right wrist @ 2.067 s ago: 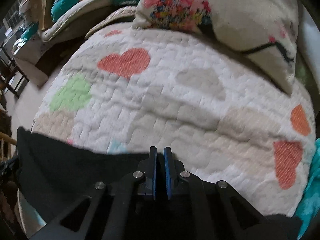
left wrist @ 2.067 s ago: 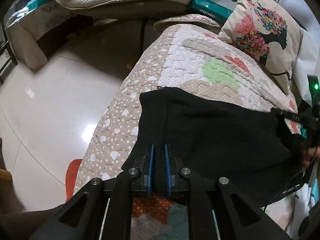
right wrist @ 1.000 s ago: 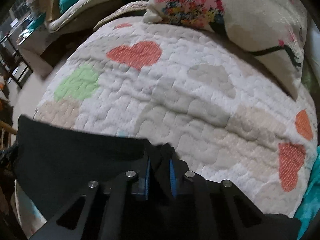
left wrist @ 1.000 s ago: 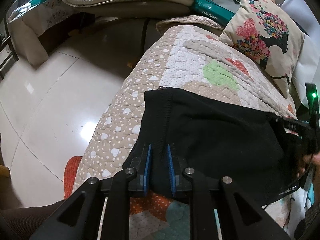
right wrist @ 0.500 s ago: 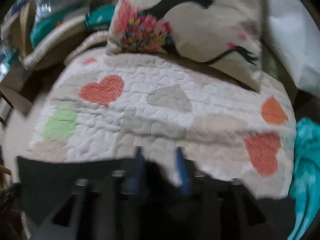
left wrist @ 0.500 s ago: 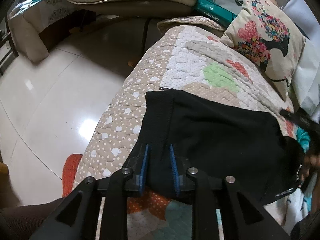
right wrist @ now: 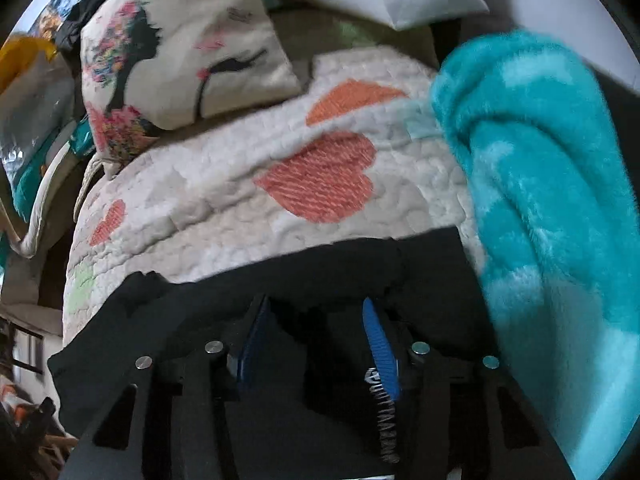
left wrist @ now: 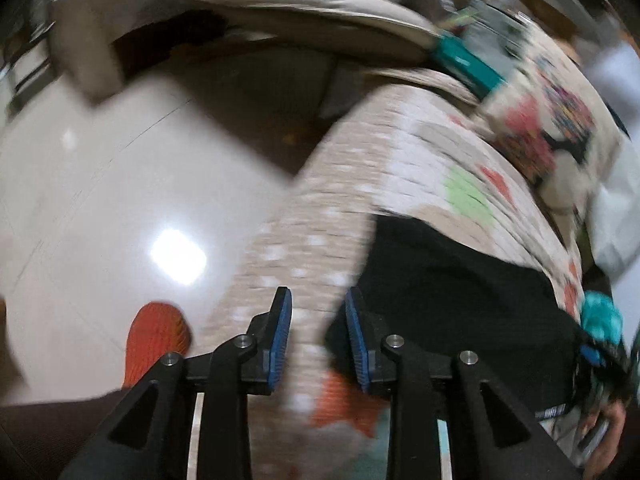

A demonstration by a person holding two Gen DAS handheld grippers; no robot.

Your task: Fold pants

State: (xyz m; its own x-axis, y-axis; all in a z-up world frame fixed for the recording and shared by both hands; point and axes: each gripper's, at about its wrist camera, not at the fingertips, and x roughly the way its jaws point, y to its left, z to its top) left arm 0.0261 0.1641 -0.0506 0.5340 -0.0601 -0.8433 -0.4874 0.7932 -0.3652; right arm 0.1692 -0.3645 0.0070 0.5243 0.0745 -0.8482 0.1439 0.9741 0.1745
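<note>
**Both grips released after fold**

Left wrist view: our left gripper [left wrist: 318, 334] has just been opening, nothing between its pads; it now sits beside the black pants [left wrist: 452, 292] on the quilt [left wrist: 360, 168].

Right wrist view: right gripper [right wrist: 316, 344], jaws apart, hovers over the pants [right wrist: 168, 320]. We judge this fold laid.

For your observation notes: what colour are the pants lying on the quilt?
Black. The pants show best in the right wrist view, spread across the quilt.
</note>
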